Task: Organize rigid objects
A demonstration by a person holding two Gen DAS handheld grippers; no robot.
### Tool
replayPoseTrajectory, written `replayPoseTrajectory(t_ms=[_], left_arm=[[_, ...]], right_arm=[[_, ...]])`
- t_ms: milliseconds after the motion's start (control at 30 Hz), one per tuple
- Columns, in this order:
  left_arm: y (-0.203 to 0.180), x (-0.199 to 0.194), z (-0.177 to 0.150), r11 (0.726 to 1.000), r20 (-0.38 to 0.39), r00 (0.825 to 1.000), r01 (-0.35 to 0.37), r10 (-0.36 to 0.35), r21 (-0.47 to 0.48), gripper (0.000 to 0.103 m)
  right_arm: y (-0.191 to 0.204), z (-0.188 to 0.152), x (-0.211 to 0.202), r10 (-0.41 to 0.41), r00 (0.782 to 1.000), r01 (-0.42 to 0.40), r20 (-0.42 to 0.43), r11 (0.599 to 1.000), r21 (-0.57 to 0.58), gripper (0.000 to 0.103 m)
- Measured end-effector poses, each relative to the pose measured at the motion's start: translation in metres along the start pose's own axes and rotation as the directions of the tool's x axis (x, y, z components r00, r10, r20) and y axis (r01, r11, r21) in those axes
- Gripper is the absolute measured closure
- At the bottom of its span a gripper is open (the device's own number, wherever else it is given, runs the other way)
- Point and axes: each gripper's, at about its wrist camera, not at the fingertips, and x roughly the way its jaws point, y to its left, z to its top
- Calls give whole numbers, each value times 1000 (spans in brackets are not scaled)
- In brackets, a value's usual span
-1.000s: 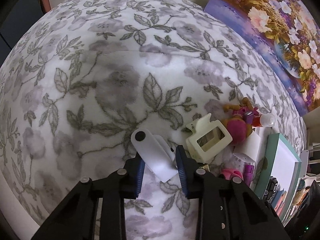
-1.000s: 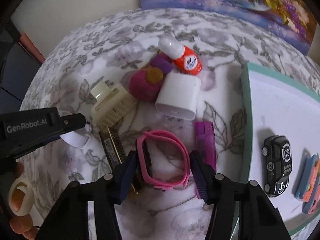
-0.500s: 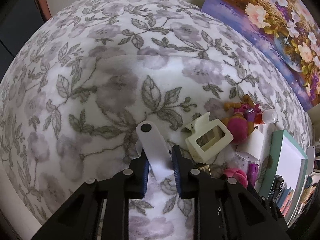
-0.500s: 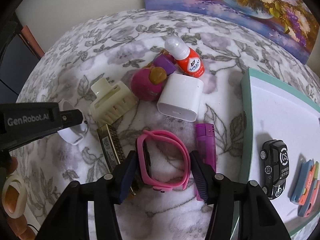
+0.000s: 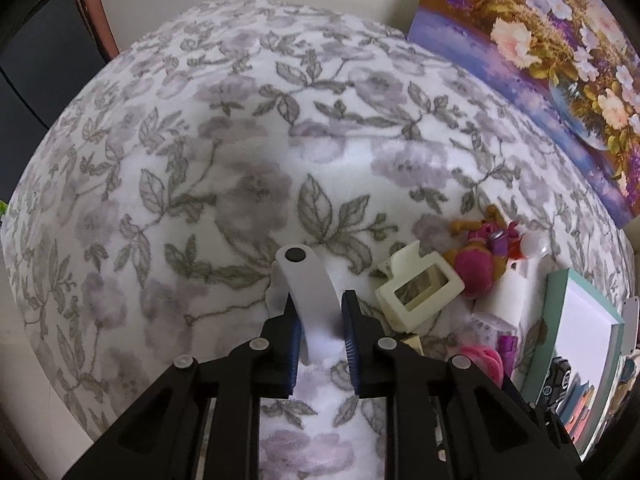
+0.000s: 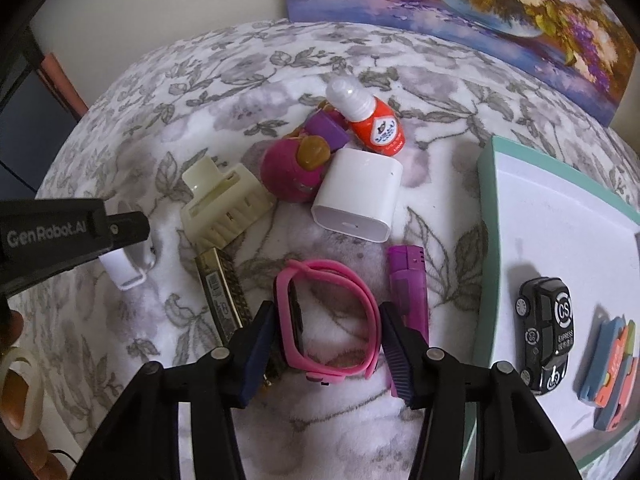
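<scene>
The left gripper (image 5: 319, 312) clamps the white strap (image 5: 310, 292) on the floral blanket (image 5: 240, 160). The right gripper (image 6: 328, 334) is closing, half-wide, around the pink wristband (image 6: 328, 320).

**Small things scattered on a flowered blanket, some already on the tray**

White strap (image 5: 310, 300) with a black dot at its far end, standing up off the blanket, pinched at both sides. Cream hair clip (image 6: 224, 204) on its side just right of it. Brass harmonica (image 6: 220, 292) flat, running toward the camera. Pink wristband (image 6: 328, 320) looped, on edge, beside a purple lighter (image 6: 408, 292). White charger (image 6: 358, 196) touching a pink round toy (image 6: 290, 172) and an orange bottle (image 6: 372, 122) with a white cap. Black toy car (image 6: 548, 332) and a stack of coloured pieces (image 6: 612, 364) lying on the white tray (image 6: 486, 216) with its green rim.
</scene>
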Motion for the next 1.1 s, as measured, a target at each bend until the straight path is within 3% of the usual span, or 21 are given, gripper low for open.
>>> replayPoseTrajectory(t_ms=[367, 467, 567, 733, 933, 1100], left_arm=[[-30, -51, 1, 998, 164, 986, -24, 15, 51, 83], [-60, -60, -6, 993, 198, 980, -18, -5, 116, 83], [-89, -63, -14, 982, 201, 979, 3, -42, 191, 83], [-133, -60, -28, 954, 152, 977, 100, -148, 283, 84], [-156, -58, -36, 930, 90, 966, 203, -241, 306, 89], [-137, -54, -25, 952, 109, 977, 151, -186, 265, 89]], right_arm=[[-42, 16, -51, 35, 990, -53, 138, 990, 130, 49], [-67, 18, -57, -16, 988, -13, 154, 983, 181, 49], [-102, 14, -62, -48, 987, 5, 153, 963, 268, 49], [-163, 3, -66, -85, 986, 18, 142, 906, 422, 49], [-212, -12, -72, -103, 984, 11, 145, 847, 531, 49], [-235, -21, -75, -103, 985, 3, 138, 811, 584, 49]])
